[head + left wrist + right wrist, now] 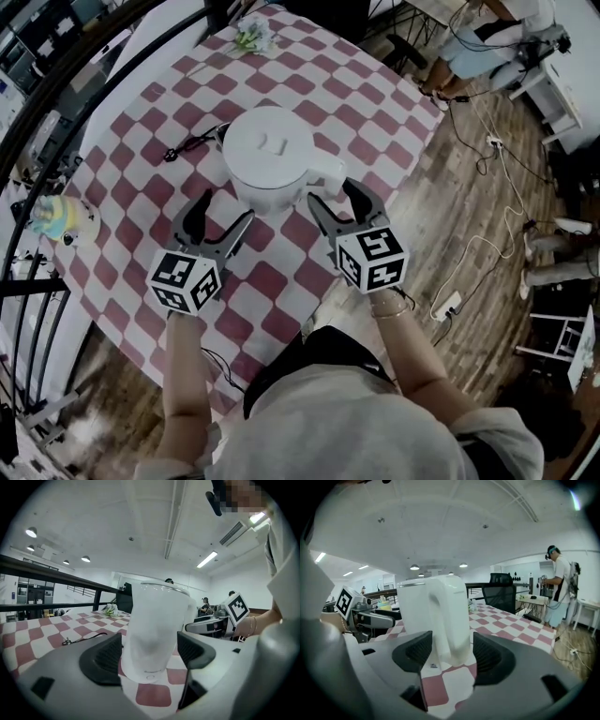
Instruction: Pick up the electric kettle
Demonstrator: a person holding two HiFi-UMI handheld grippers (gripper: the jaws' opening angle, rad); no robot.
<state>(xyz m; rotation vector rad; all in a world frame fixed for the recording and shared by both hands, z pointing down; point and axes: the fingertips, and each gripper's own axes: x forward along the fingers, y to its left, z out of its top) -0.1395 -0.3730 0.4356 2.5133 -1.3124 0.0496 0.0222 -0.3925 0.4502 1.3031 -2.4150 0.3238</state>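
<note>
Electric kettle (272,155), white plastic with a round flat lid, standing upright near the middle of the red-and-white chequered table (141,131), its handle (326,172) turned toward the near right. Flanked on the near side by 2 handheld grey-and-black grippers, each backed by a cube of square markers. Left gripper (222,217) open, its 2 jaws spread wide and aimed at the kettle's near-left wall, tips just beside the base. Seen from the left gripper view, the pale kettle body (154,630) framed between the ribbed black pads (110,656) of that gripper (149,653), a gap on either side, nothing pressed. Right gripper (336,197) likewise open, jaws on either side of the handle, just short of the body. From the right gripper view, the looped white handle (450,620) upright between the pads (485,653) of that gripper (452,653), clear of both. Thin black cable (187,145) trailing across the cloth from the kettle's far-left side. Small green-and-white bunch (251,37) lying at the far end of the table, well apart from the kettle. Brown wooden floor (469,216) to the right of the table, with a white power strip (445,305) and loose white cord on it. Standing person (558,590) far off at the right edge of the right gripper view.
</note>
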